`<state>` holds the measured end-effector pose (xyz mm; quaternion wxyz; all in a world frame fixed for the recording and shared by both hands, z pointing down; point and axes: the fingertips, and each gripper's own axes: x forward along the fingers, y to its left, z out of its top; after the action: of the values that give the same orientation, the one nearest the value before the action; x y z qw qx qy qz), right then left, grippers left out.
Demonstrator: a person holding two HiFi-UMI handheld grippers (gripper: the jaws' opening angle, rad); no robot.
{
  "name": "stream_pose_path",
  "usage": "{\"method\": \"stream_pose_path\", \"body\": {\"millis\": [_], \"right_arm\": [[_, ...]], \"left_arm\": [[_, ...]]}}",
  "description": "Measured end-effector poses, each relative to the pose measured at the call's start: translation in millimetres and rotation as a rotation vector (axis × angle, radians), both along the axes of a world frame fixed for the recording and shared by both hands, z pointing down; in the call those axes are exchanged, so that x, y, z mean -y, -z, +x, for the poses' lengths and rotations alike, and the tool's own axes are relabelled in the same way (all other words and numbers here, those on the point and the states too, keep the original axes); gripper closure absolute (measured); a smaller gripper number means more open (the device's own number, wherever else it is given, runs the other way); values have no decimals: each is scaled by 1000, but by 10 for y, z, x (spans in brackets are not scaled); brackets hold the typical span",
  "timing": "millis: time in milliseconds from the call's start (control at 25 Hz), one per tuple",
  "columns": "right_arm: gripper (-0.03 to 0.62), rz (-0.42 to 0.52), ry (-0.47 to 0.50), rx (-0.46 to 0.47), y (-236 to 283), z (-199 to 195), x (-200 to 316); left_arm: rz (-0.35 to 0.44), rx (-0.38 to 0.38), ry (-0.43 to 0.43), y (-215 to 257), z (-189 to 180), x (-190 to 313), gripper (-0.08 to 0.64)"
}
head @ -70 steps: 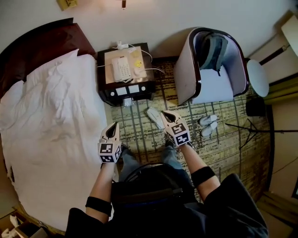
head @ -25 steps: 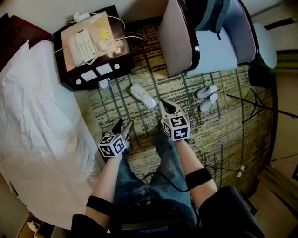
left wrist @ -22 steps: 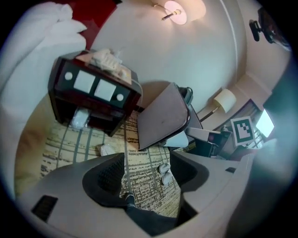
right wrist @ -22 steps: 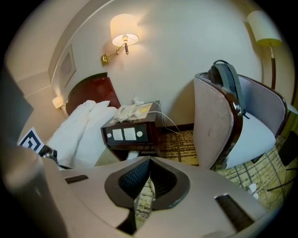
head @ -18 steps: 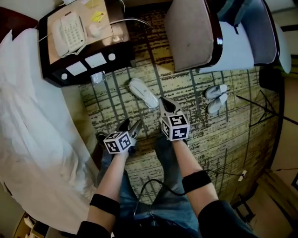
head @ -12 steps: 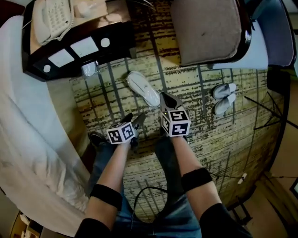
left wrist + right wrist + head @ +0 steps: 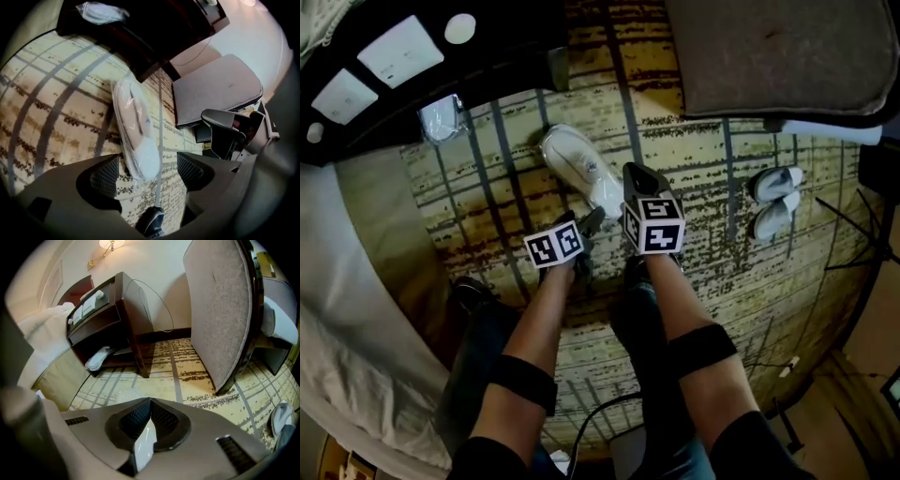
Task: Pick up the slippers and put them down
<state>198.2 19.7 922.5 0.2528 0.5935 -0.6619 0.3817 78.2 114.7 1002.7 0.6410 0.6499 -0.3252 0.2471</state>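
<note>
A pair of white slippers (image 7: 579, 172) in a clear wrapper lies on the patterned carpet (image 7: 703, 234), just ahead of both grippers. My left gripper (image 7: 587, 223) points down at its near end. In the left gripper view the slippers (image 7: 133, 129) run away from me, and their near tip lies between the open jaws of the left gripper (image 7: 147, 168) without touching the pads. These jaws have just been opening. My right gripper (image 7: 636, 174) hangs at the slippers' right edge. Its tips (image 7: 150, 403) are shut together, with a strip of white showing in the gap behind them.
A dark nightstand (image 7: 403, 84) stands at the back left with a wrapped packet (image 7: 441, 118) under it. An armchair's cushion (image 7: 778, 52) overhangs the back right. A second pair of white slippers (image 7: 774, 199) lies to the right. White bedding (image 7: 342, 309) fills the left edge.
Both grippers and the head camera have sunk towards the floor, so the slippers look much larger. The left jaws stand wider apart. The right jaws stay shut.
</note>
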Motion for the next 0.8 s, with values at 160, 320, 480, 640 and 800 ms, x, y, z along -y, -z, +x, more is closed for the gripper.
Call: {"method": "stream_pose_path", "body": {"millis": [160,320,480,640,800], "right_arm": [[591,7,-3,-8,-346,166,91],[591,3,-18,-8,-580,310,87],[591,-15,-23,-7,-729,384,13],[591,-36,-10,-8,-804,356,-80],[591,-43,-11,-4,-836,312,-112]], "left_arm": [[-29,15,11,-428,129,-19,181],[-35,24,8,-703,238,-5,181],[-9,57,22,-790,294,42,183],[-25,144,22,-846,222,7,247],[-7,115,-7,-828,189,50,359]]}}
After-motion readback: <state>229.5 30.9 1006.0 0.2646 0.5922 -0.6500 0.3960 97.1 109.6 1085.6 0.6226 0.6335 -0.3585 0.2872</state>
